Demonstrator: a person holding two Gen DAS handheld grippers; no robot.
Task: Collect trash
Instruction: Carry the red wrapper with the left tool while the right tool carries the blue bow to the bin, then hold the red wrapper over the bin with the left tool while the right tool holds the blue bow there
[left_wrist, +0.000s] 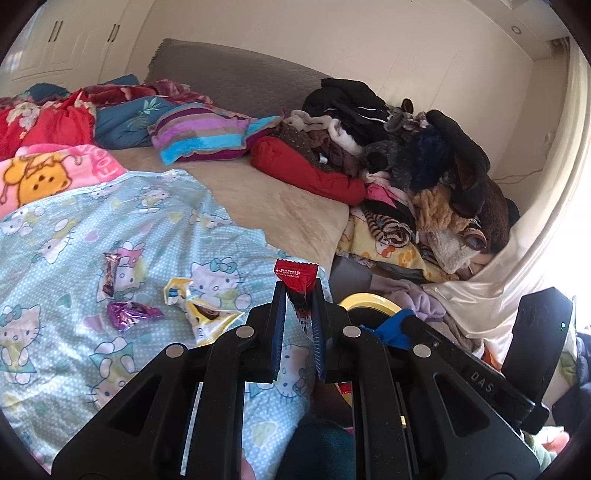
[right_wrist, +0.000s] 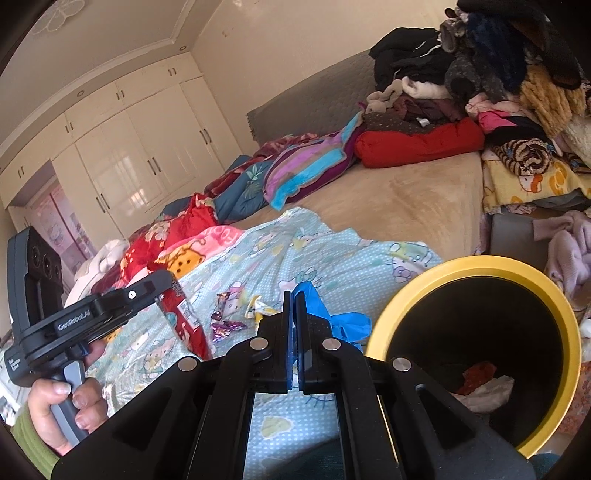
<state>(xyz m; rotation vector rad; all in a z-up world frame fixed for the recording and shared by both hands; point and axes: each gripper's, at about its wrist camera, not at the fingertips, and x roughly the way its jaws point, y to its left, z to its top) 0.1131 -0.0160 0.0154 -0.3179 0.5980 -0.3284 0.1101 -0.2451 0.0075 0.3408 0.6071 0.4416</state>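
Left wrist view has the left gripper (left_wrist: 299, 291) clamped on a red wrapper (left_wrist: 296, 275), whose crimped top sticks up past the fingertips while the rest runs down between the blue pads; the right wrist view shows the same wrapper (right_wrist: 184, 321) hanging from that gripper (right_wrist: 162, 286) above the quilt; the right gripper (right_wrist: 294, 301) has its jaws pressed together on a blue bag (right_wrist: 332, 317), a fold of it pinched between the pads and the rest bunched just right of the fingers; that bag leads to a yellow-rimmed bin (right_wrist: 476, 264) close on the right, tipped toward the camera, with red and white scraps (right_wrist: 480, 384) lying inside; on the Hello Kitty quilt (left_wrist: 55, 236) beyond the left gripper lie three more wrappers, apart from each other: a yellow-white one (left_wrist: 195, 306) nearest, a purple one (left_wrist: 129, 314) to its left, and a brown one (left_wrist: 109, 273) further back; behind the quilt the tan bedsheet (left_wrist: 280, 199) is bare, with a striped pillow (left_wrist: 199, 136) and a clothes pile (left_wrist: 406, 147) toward the headboard (left_wrist: 229, 70)
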